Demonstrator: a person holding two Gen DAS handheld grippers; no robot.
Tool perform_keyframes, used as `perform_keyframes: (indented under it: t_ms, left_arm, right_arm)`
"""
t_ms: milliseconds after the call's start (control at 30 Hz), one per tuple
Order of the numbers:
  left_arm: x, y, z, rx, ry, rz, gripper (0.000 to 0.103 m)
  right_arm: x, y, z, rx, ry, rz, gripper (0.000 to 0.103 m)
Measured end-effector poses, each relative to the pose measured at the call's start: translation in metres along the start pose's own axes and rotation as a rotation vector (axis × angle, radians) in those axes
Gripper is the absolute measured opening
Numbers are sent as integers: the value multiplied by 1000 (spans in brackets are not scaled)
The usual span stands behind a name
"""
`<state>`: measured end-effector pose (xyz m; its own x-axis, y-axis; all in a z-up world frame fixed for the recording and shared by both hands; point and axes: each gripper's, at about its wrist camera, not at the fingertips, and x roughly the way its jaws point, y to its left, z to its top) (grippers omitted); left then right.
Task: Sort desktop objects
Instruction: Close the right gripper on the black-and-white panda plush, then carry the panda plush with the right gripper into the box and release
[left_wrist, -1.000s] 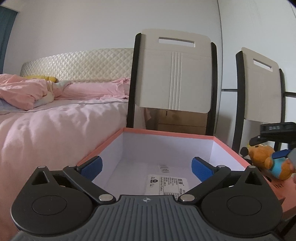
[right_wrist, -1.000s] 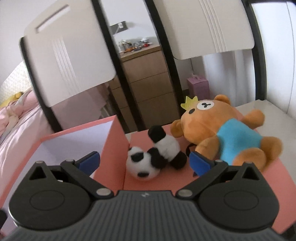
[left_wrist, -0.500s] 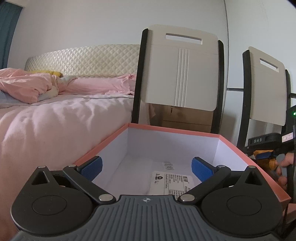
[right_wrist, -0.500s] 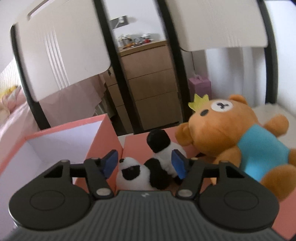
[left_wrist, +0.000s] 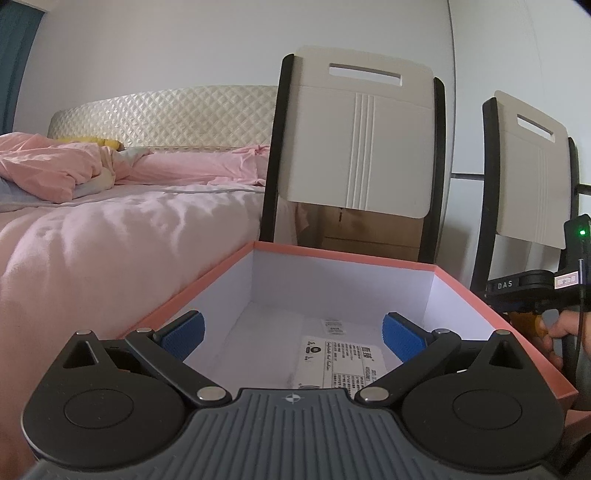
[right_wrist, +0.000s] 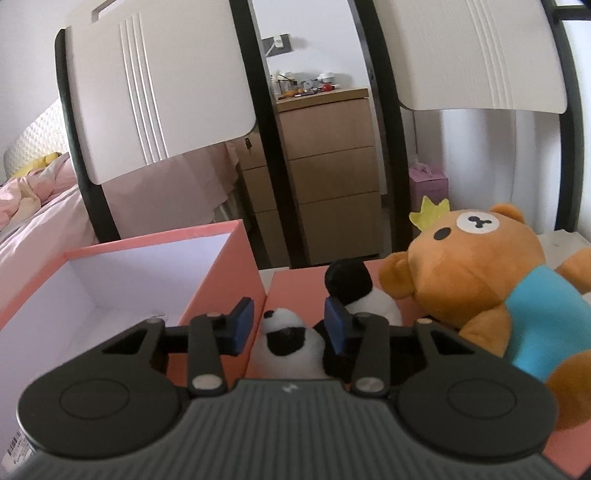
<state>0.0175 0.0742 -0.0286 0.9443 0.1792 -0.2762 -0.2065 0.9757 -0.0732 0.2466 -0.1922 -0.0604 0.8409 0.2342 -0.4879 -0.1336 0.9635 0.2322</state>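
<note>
A small black-and-white panda plush lies on the salmon box lid, beside a brown bear plush in a blue shirt with a yellow crown. My right gripper is closing around the panda's head, and both blue pads touch it. To its left stands the salmon box with a white inside. In the left wrist view my left gripper hangs open over that box, nothing between its pads. A printed label lies on the box floor.
Two white folding chairs stand behind the box. A bed with pink bedding fills the left side. Wooden drawers and a pink carton lie beyond. A hand holds the right gripper at the box's right edge.
My right gripper came down and forward onto the panda, and its jaws narrowed from wide open to around the panda's head. The left gripper stayed open over the box.
</note>
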Motion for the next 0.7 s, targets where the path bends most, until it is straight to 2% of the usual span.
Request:
perform_keyframes:
  t_ms: [100,133,167,267,400,567,700]
  left_arm:
    - [0,0,-1,2,1,2,103]
    - [0,-1,-1,2,1,3,103]
    - [1,-1,-1,1,2,3,103]
    - [1,-1,-1,2,3,2,103]
    - [1,-3,-2,5,4,-2,103]
    - [0,-7,-3,15,5,-7,103]
    - [-2,-9,-4,23,2,-15,103]
  right_arm:
    - [5,-1,-2,-9,4,20,43]
    - [6,-3,-2,0,5,32,38]
    - [6,-4,-2,10,8,38,27]
    - [3,-7,-2,28,8,41,26]
    - [-12,-7,2,15,-37,36,23]
    - [-40,-5,10,-8,-126,31,22]
    - [-65,2,18,-15,-186,69,22]
